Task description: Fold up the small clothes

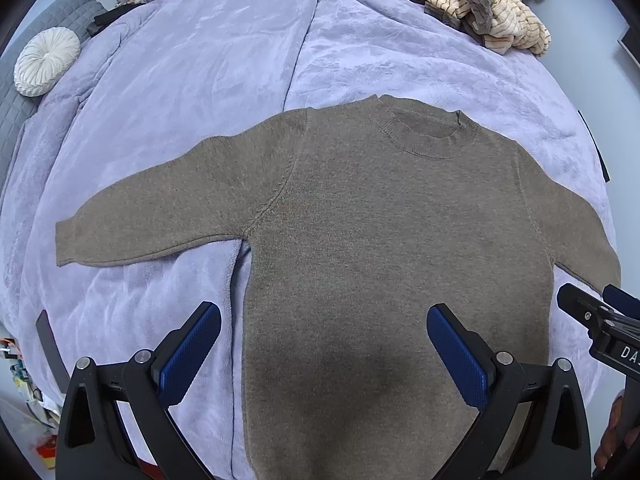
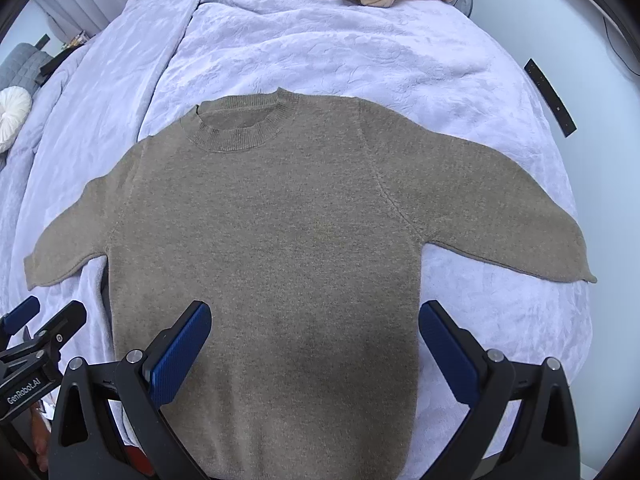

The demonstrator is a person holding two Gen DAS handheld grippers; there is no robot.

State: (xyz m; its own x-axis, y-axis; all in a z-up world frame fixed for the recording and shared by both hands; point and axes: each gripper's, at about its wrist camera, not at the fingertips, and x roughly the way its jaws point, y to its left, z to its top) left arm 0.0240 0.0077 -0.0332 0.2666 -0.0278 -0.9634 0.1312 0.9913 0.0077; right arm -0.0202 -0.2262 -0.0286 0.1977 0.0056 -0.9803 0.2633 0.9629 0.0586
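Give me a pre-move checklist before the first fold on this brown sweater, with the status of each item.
1. Sweater lies flat, front up, collar away from the grippers: ok.
2. Both sleeves spread out to the sides, not tucked under the body: ok.
3. Left gripper open and holding nothing: ok.
4. Right gripper open and holding nothing: ok.
5. Pile of striped clothes lies far up the blanket, apart from the sweater: ok.
6. Bottom hem straight and smooth: cannot tell, it runs out of both views.
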